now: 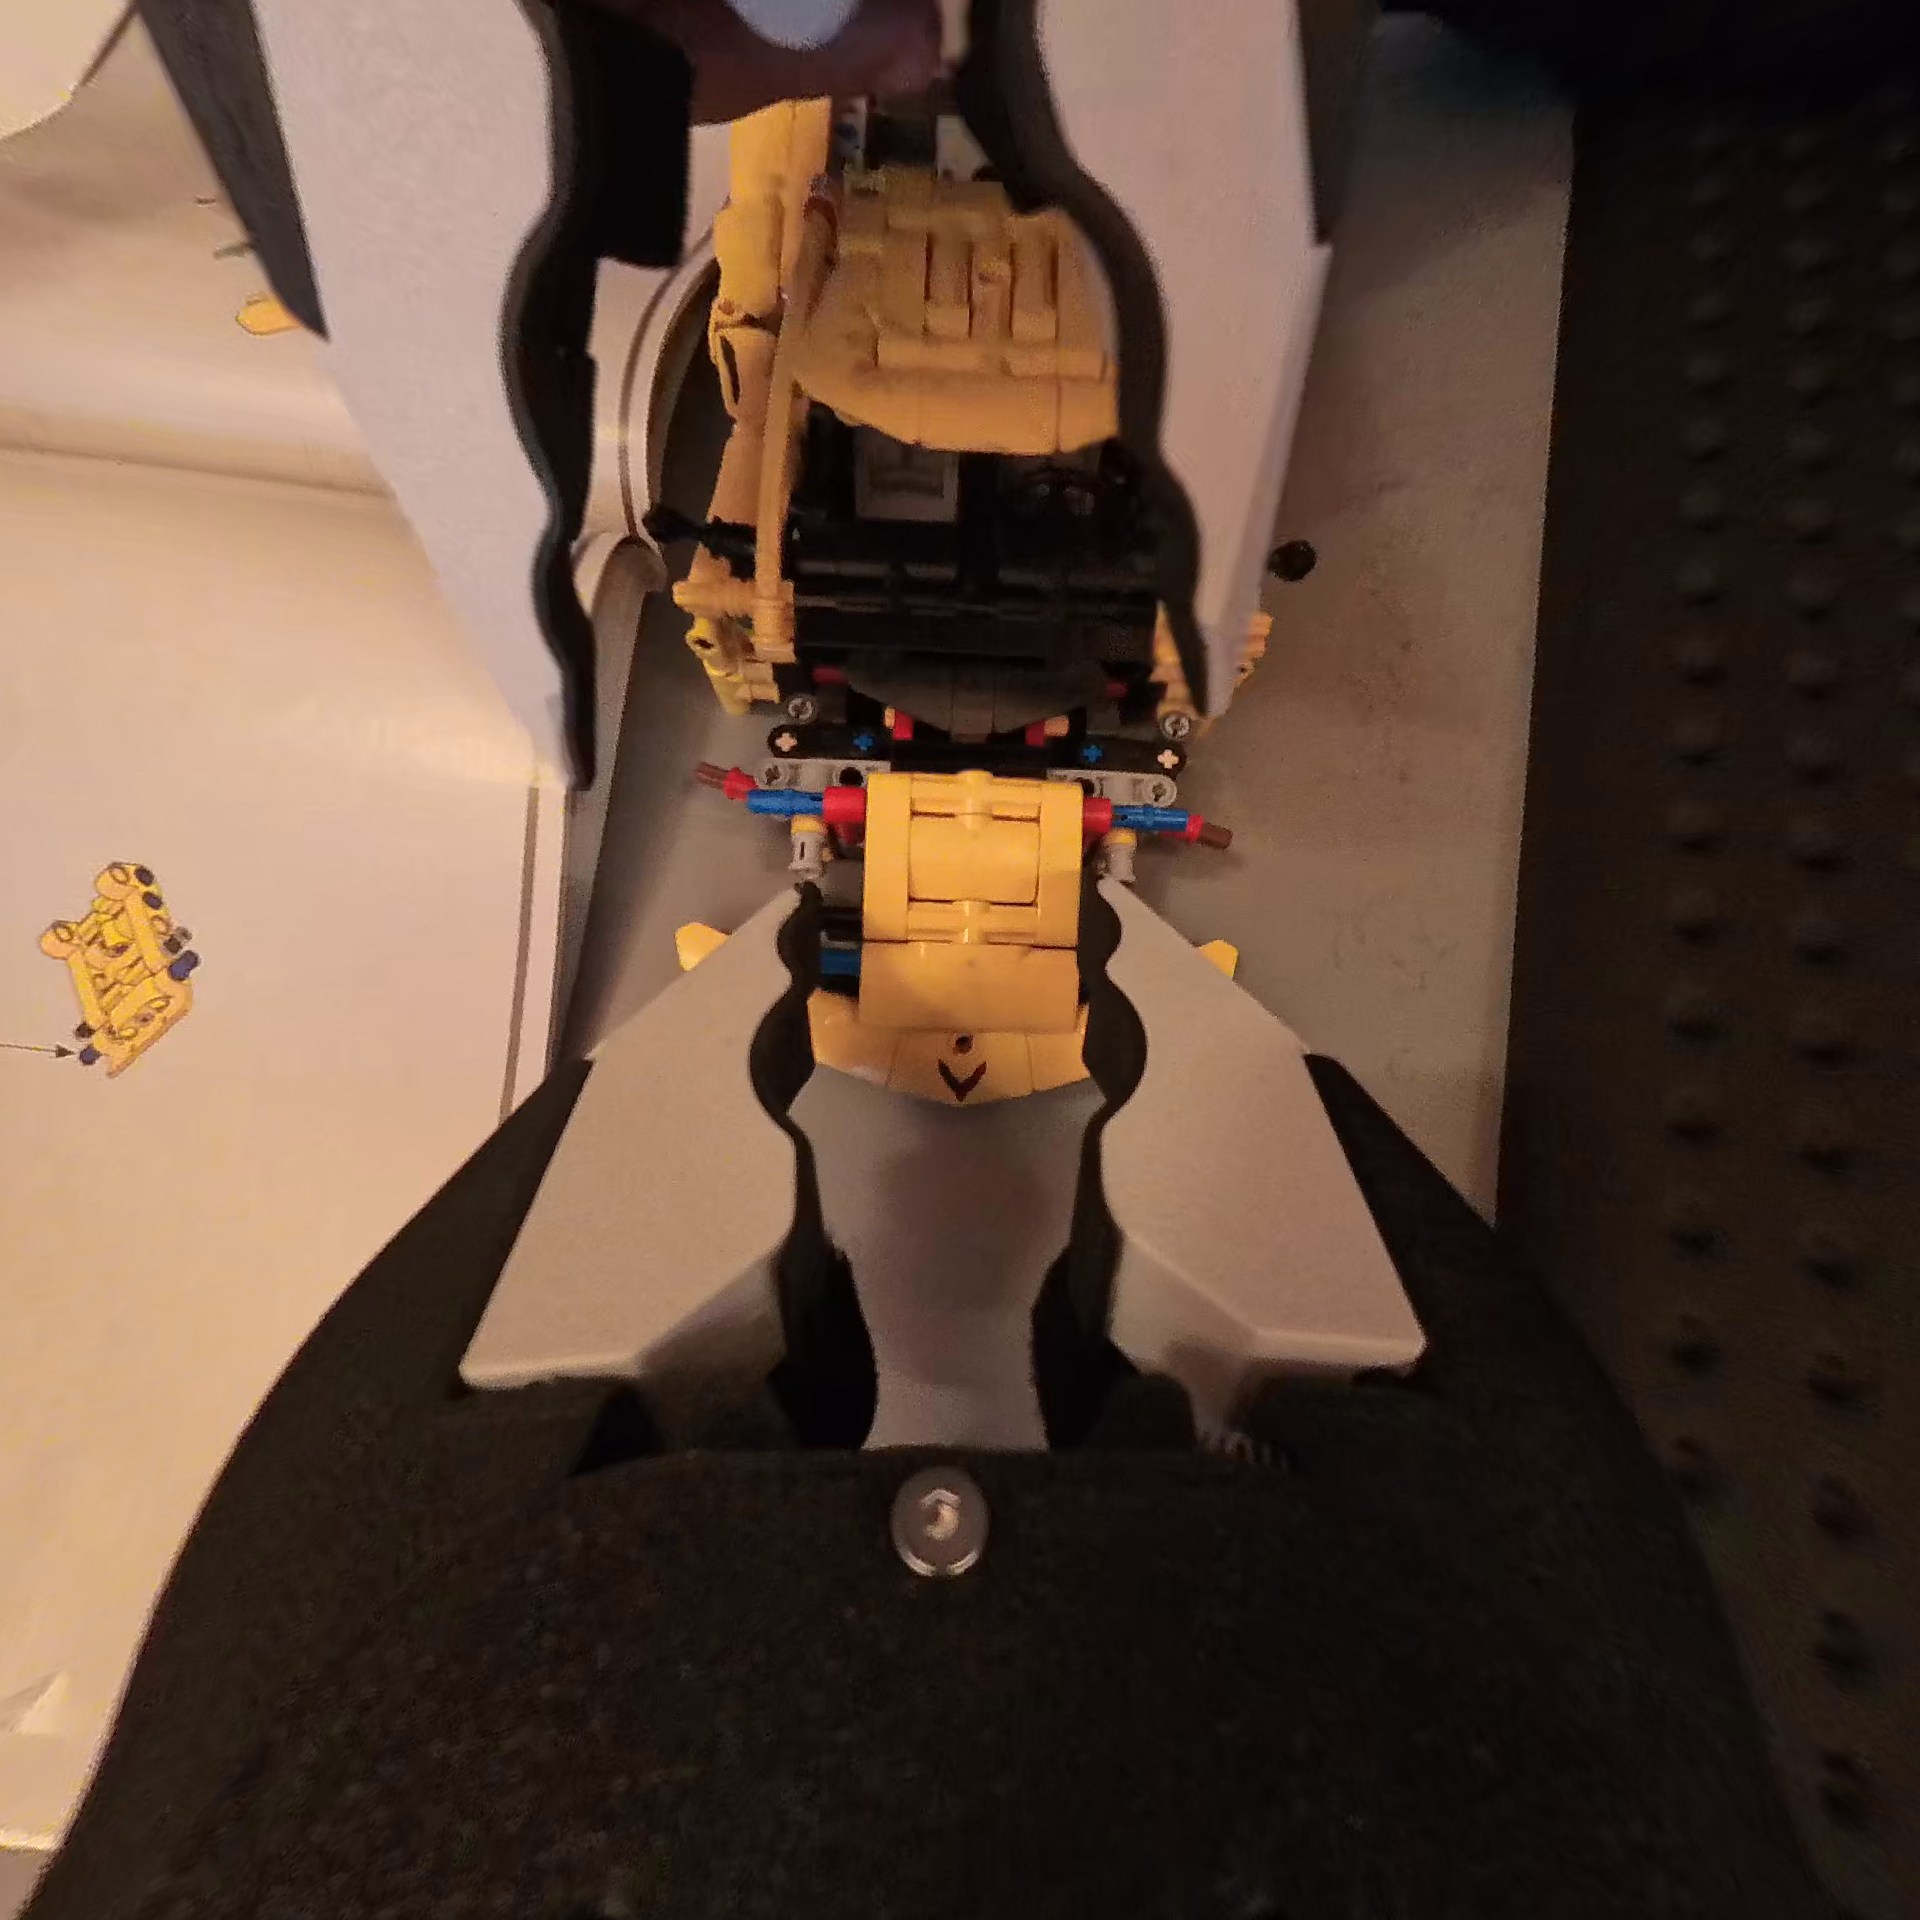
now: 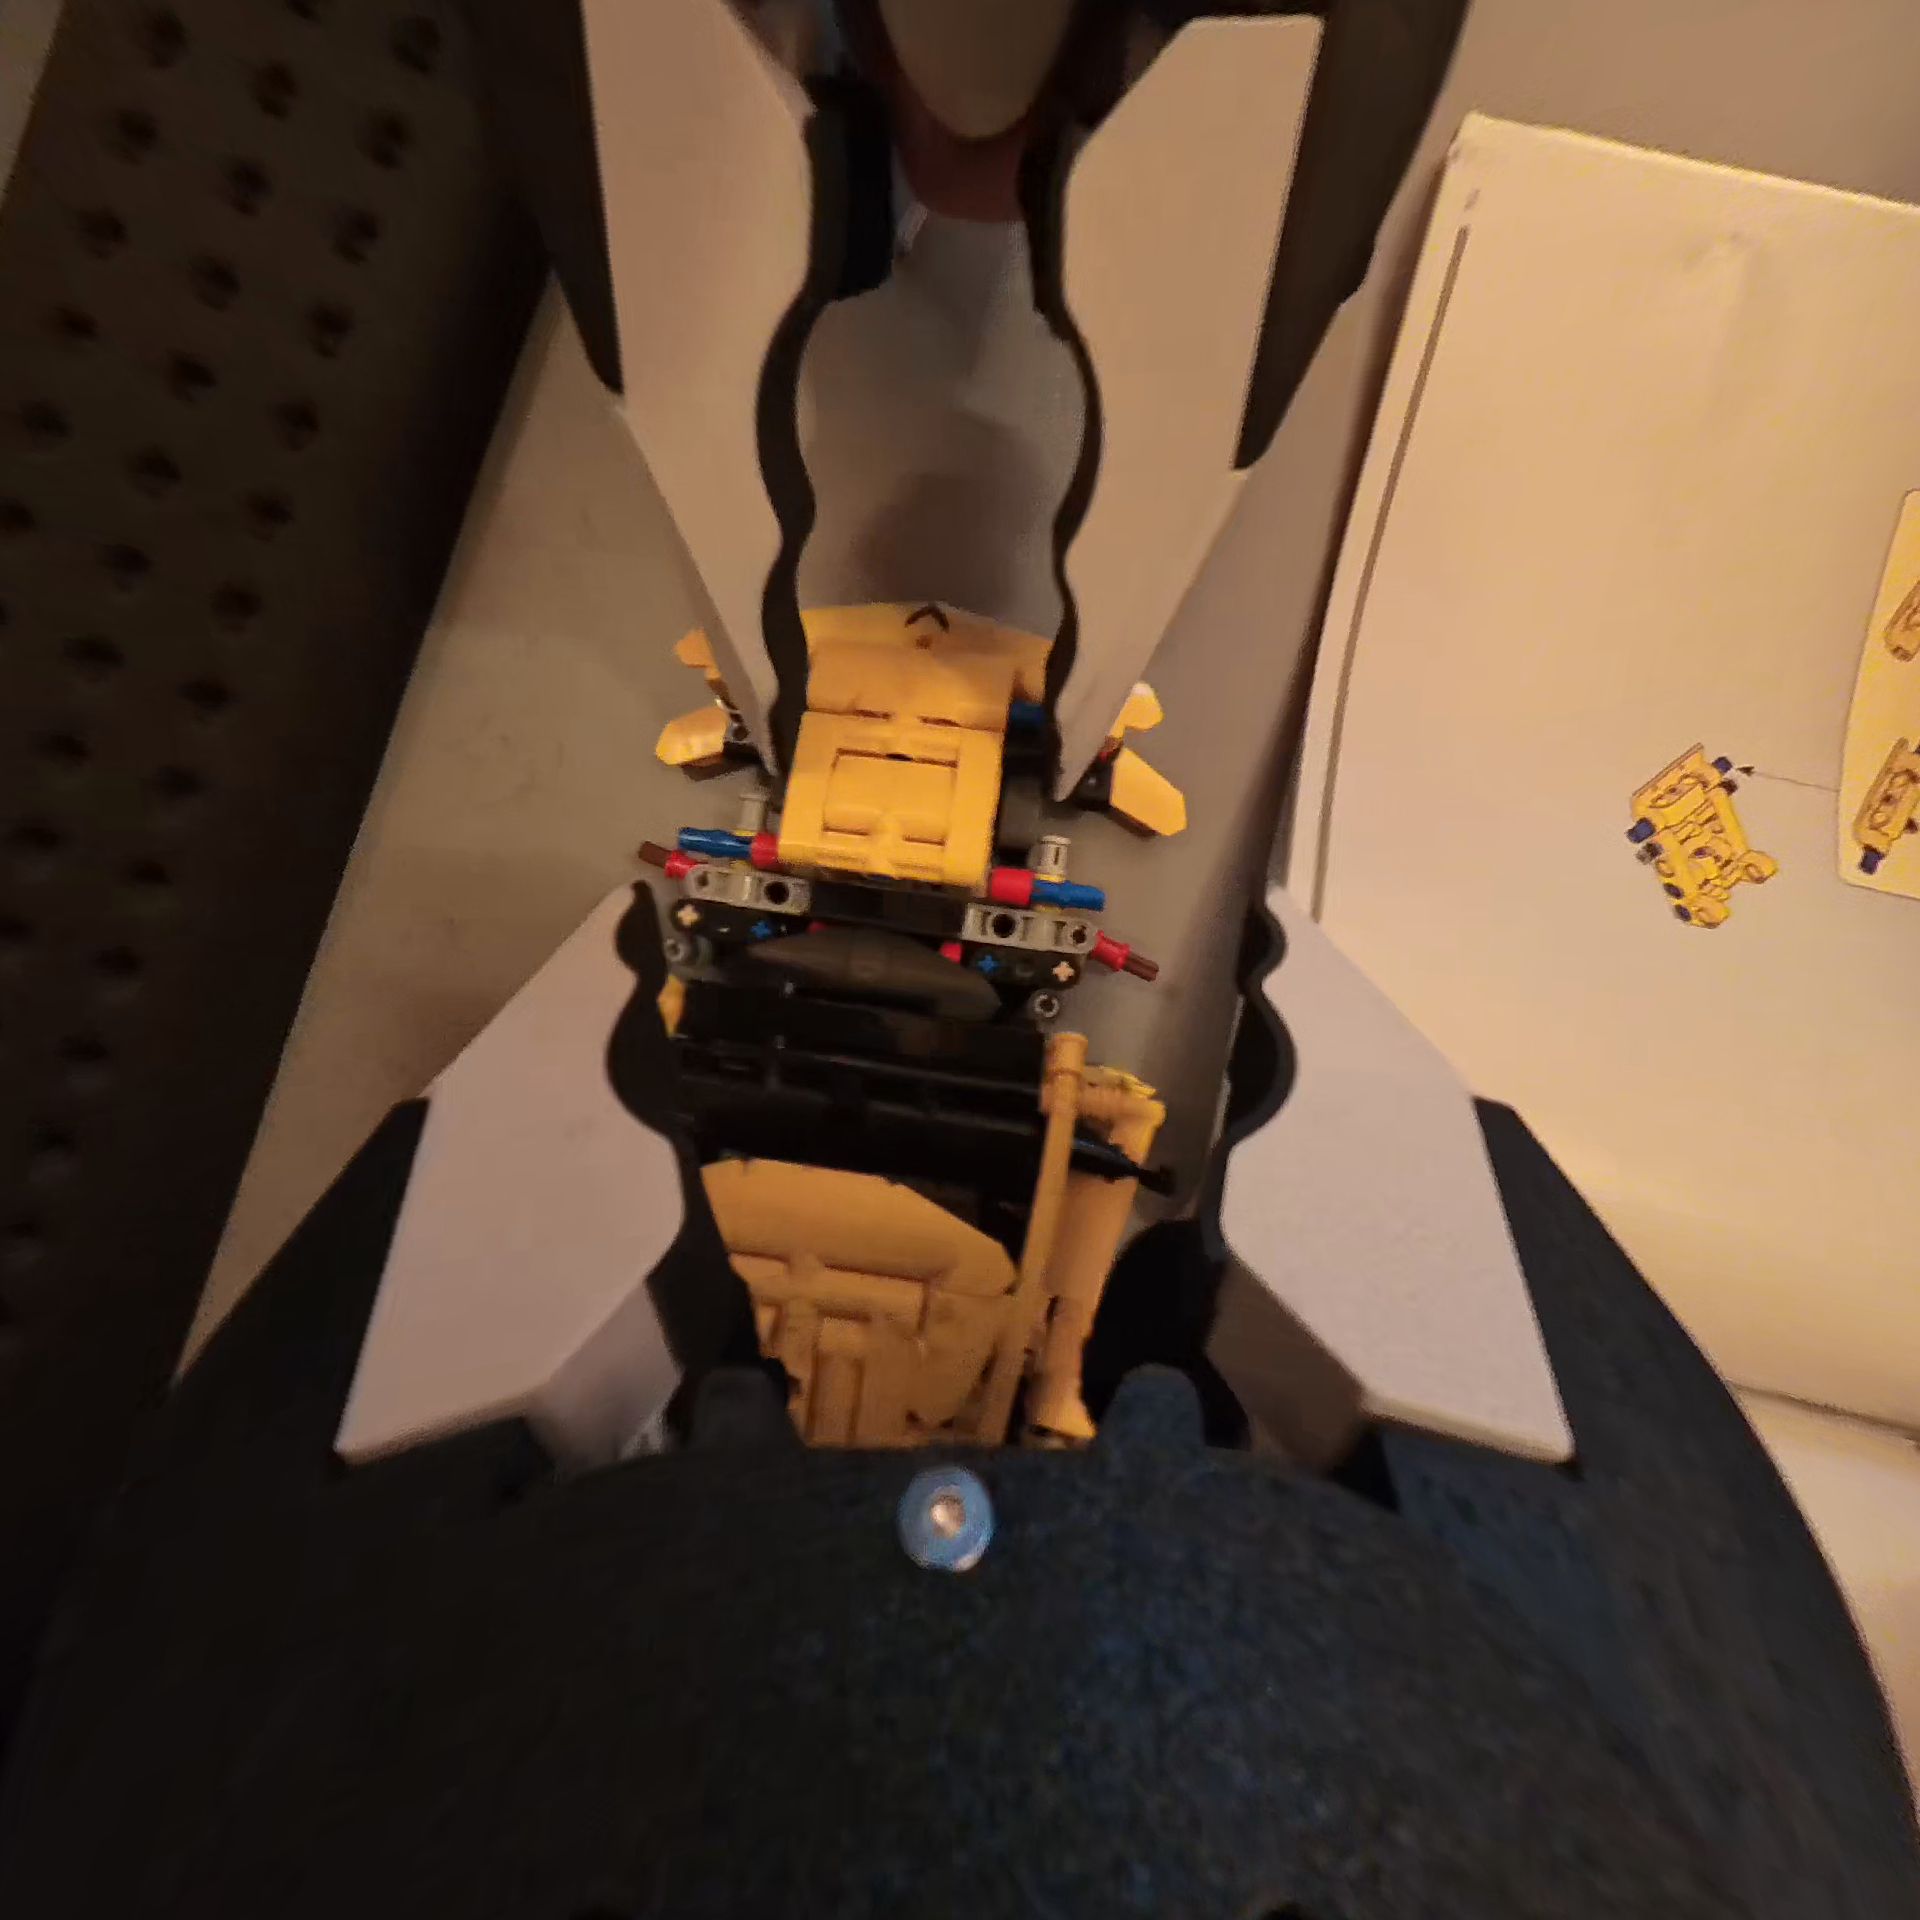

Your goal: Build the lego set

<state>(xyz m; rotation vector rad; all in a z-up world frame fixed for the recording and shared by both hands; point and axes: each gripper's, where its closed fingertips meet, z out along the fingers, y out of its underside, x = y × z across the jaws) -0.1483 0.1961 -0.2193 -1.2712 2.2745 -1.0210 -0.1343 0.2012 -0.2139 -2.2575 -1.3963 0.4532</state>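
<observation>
A yellow and black lego vehicle model (image 1: pixel 977 582) lies lengthwise on the grey mat (image 1: pixel 1403 831) between my two grippers, which face each other. My left gripper (image 1: pixel 956 914) is shut on the model's yellow front block (image 1: pixel 971 894), with a pad on each side. It comes in from the top of the right wrist view (image 2: pixel 920 774). My right gripper (image 2: pixel 945 904) stands wide around the model's black and yellow rear (image 2: pixel 862 1101). Its pads lie against the body, with a slim gap at the tip on the yellow boom's side. It shows at the top of the left wrist view (image 1: pixel 894 743).
An open instruction booklet (image 1: pixel 260 727) lies along one side of the mat and also shows in the right wrist view (image 2: pixel 1610 623). A black perforated board (image 1: pixel 1766 831) borders the other side. A small black piece (image 1: pixel 1294 561) lies on the mat. Less than 4 cm separates the two grippers' tips.
</observation>
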